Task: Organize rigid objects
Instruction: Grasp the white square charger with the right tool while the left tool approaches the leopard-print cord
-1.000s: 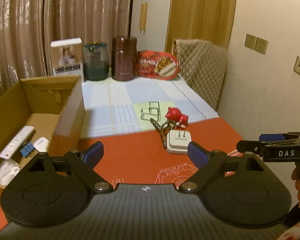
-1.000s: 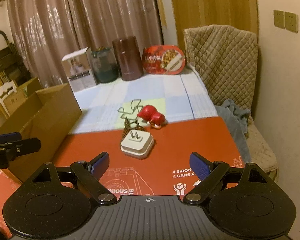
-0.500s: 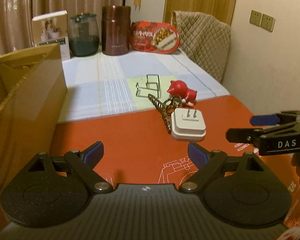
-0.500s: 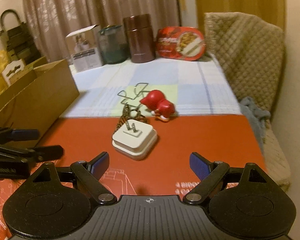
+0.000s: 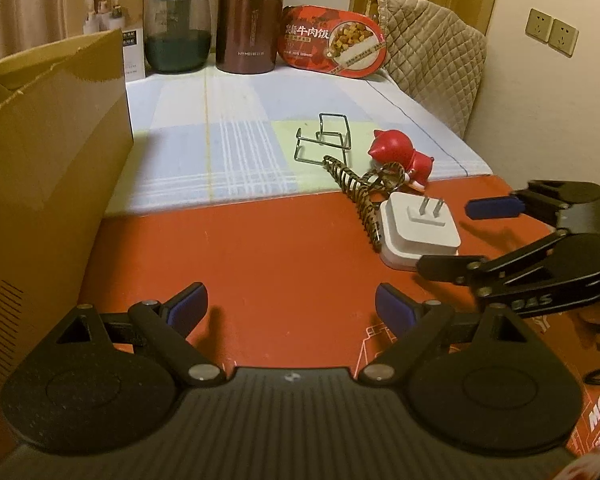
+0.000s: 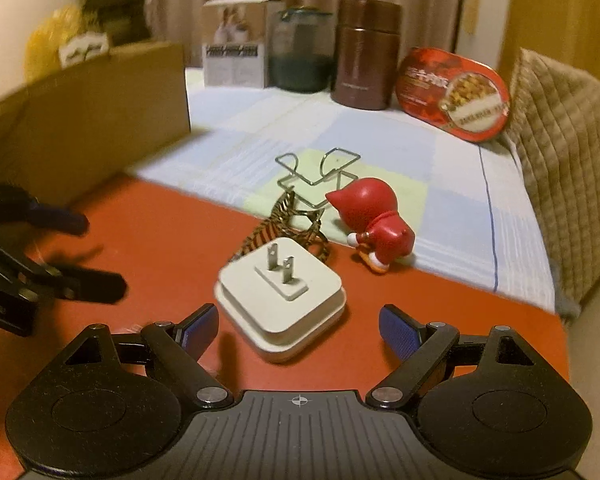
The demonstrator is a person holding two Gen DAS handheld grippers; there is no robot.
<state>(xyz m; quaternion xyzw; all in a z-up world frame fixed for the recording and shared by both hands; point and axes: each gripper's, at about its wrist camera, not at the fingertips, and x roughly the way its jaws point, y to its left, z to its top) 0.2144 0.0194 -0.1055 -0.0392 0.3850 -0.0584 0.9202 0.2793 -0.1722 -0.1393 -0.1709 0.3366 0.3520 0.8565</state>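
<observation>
Right gripper [image 6: 298, 330], jaws spread and empty, straddles the white plug adapter [image 6: 281, 302] at 12 o'clock, presumably lining up a grasp; left gripper [image 5: 290, 308] idles released, cardboard box [image 5: 48, 152] at 10 o'clock.

Red mat [image 5: 268, 256] across the lower middle of the frame, checked cloth [image 5: 236, 136] beyond it toward the top. On the mat, right of centre: white plug adapter [image 5: 418, 228], prongs up, touching a striped hair clip [image 5: 356, 196]. On the cloth: wire stand [image 5: 324, 142], red figurine [image 5: 400, 154], cardboard box [image 5: 48, 168] at left. Upper edge: white carton [image 5: 120, 20], glass jar [image 5: 178, 30], brown canister [image 5: 250, 20], red meal tray [image 5: 332, 42].
</observation>
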